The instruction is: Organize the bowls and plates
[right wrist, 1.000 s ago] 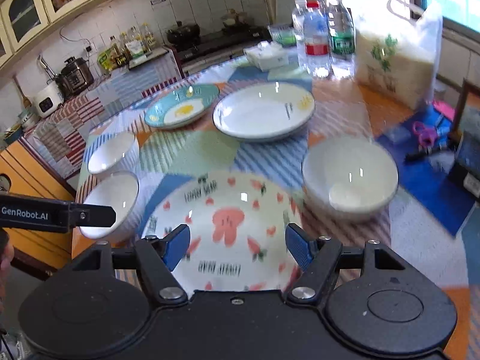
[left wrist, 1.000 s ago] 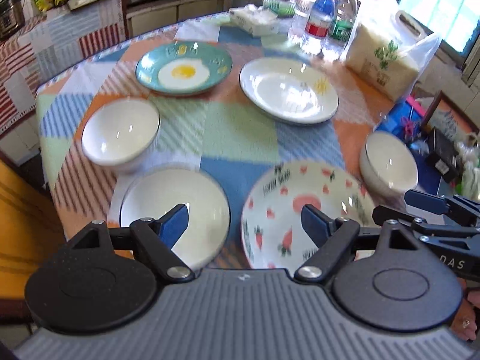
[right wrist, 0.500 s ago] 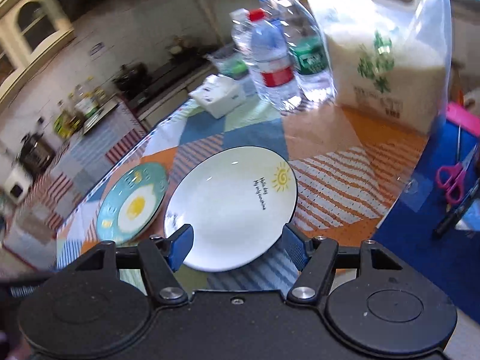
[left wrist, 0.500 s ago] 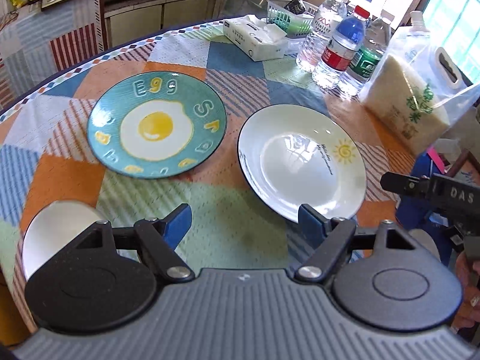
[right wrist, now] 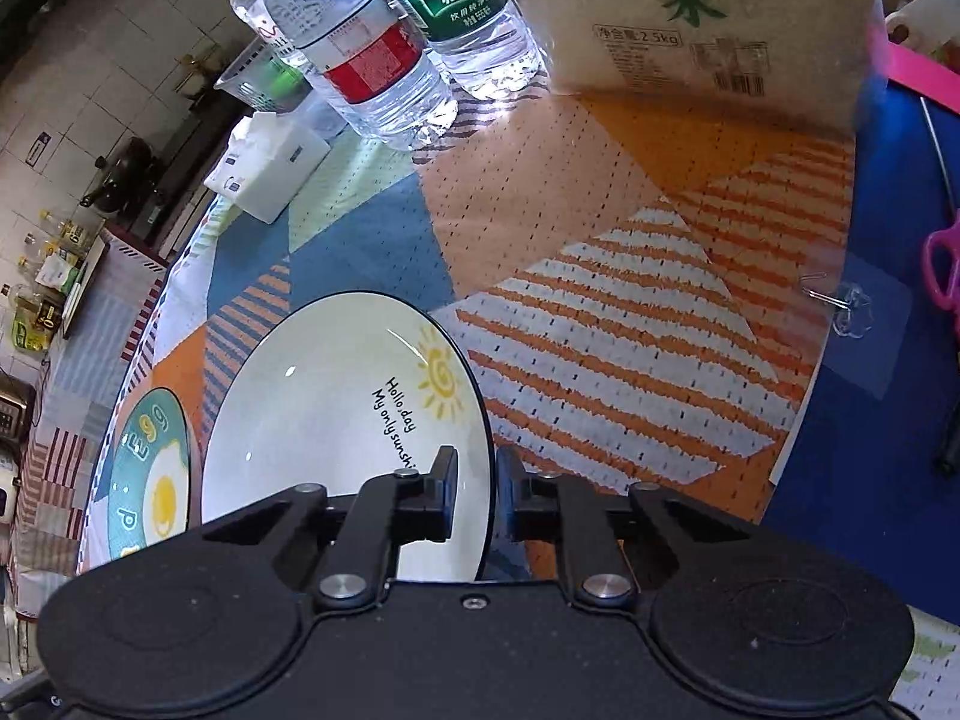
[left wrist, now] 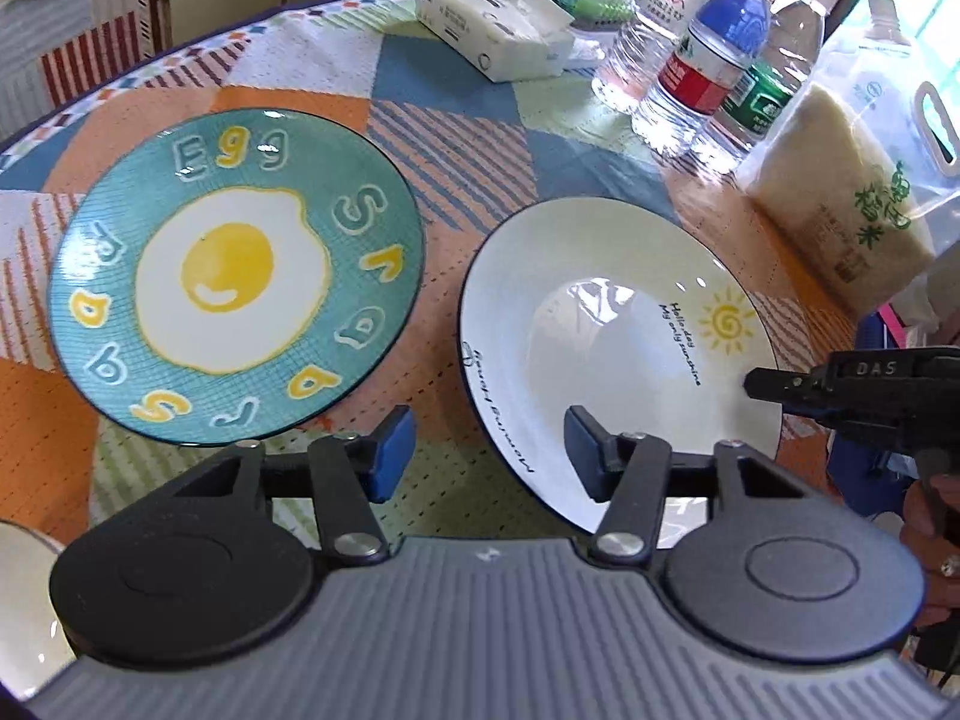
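Sun plate (right wrist: 336, 420) | right gripper (right wrist: 477, 495) now clamped on rim; left gripper (left wrist: 486, 456) closing, empty

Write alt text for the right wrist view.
The right gripper is shut on the rim of a white sun plate on a patchwork tablecloth. Water bottles and a rice bag stand behind.

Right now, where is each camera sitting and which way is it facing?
Left wrist: on the left gripper, angled down at the egg plate and sun plate; its closing jaws hold nothing, and the right gripper and a hand show.
Right wrist: on the right gripper, shut on the sun plate's rim, facing water bottles.
Shared: both plates, bottles.
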Demonstrator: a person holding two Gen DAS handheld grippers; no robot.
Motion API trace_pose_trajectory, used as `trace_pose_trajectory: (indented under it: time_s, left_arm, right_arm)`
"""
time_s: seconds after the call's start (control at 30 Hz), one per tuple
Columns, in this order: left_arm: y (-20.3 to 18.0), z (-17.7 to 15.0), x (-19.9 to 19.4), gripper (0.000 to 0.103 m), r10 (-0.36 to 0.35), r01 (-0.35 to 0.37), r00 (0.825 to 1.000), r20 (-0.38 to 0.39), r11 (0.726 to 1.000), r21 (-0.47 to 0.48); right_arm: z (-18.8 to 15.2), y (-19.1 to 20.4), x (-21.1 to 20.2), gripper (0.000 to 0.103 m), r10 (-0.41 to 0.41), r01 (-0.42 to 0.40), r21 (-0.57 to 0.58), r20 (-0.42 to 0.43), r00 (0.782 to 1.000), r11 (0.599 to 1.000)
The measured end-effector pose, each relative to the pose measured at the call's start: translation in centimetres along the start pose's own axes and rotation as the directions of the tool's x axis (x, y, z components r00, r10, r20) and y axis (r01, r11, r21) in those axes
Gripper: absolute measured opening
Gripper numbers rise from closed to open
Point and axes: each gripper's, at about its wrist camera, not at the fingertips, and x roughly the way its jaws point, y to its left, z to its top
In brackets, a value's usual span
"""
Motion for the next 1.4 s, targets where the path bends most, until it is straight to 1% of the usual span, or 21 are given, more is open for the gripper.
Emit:
trace_pose_trajectory:
  time_s: [0.07,0.13,0.23,0.33,0.37,0.47,0.57,0.67,0.83,1.0,1.17,1.33,1.4]
  left_arm:
    - [0.1,0.1,0.6,0.042,-0.022,0.022,1.0,-0.017,1.0,-0.006]
    - [0.1,0.2,1.2,0.019,-0.019,0.018,0.999,-0.037,1.0,-0.01]
    - [-0.1,0.2,1.6,0.012,0.003,-0.003,0.999,-0.043,1.0,0.006]
    - [-0.6,0.0,1.2,0.012,0.035,-0.032,0.999,-0.035,0.997,0.069]
    - [-0.6,0.0,1.0,0.013,0.036,-0.032,0.999,-0.037,0.996,0.081]
    - [-0.2,-0.2,-0.2,0.013,0.032,-0.027,0.998,-0.052,0.997,0.078]
    - [0.3,-0.8,-1.4,0.014,0.037,-0.031,0.997,-0.062,0.996,0.089]
    - [0.7,-1.6,-2.3,0.014,0.051,-0.043,0.995,-0.081,0.995,0.094]
    - [1.6,-2.9,-3.3,0.015,0.058,-0.05,0.993,-0.107,0.996,0.077]
    - [1.7,-3.7,-3.6,0.015,0.079,-0.069,0.989,-0.126,0.994,0.084]
    - [1.9,-3.8,-3.5,0.015,0.074,-0.066,0.986,-0.15,0.996,0.054]
    - [1.4,-3.9,-3.2,0.016,0.089,-0.079,0.979,-0.184,0.995,0.058]
    - [0.9,-4.1,-3.1,0.016,0.103,-0.09,0.977,-0.186,0.993,0.077]
  right_arm:
    - [0.1,0.2,0.5,0.015,-0.005,0.005,-0.015,-0.006,1.0,1.0]
    - [0.1,0.2,0.9,0.015,-0.002,0.001,-0.014,-0.013,1.0,1.0]
    - [0.3,0.4,0.9,0.015,-0.006,0.005,-0.033,-0.018,1.0,0.999]
    - [0.4,0.2,0.5,0.013,0.022,-0.023,-0.027,-0.046,0.999,0.999]
    - [0.3,0.3,0.2,0.012,0.03,-0.032,-0.045,-0.044,0.999,0.998]
    - [-0.2,1.5,-0.9,0.013,0.022,-0.027,-0.126,-0.041,0.999,0.992]
    - [-0.8,2.1,-1.8,0.013,0.042,-0.05,-0.161,-0.057,0.998,0.986]
    - [-1.9,3.2,-2.2,0.013,0.021,-0.037,-0.223,-0.075,0.997,0.974]
    - [-3.5,4.3,-2.7,0.014,0.007,-0.032,-0.278,-0.089,0.996,0.96]
    - [-5.0,5.6,-2.7,0.016,-0.057,0.018,-0.359,-0.098,0.994,0.933]
    - [-5.6,5.8,-2.8,0.017,-0.08,0.046,-0.361,-0.08,0.994,0.931]
    - [-6.2,6.3,-2.0,0.02,-0.153,0.12,-0.403,-0.051,0.987,0.907]
    - [-6.7,6.5,-1.8,0.019,-0.194,0.164,-0.432,-0.027,0.981,0.887]
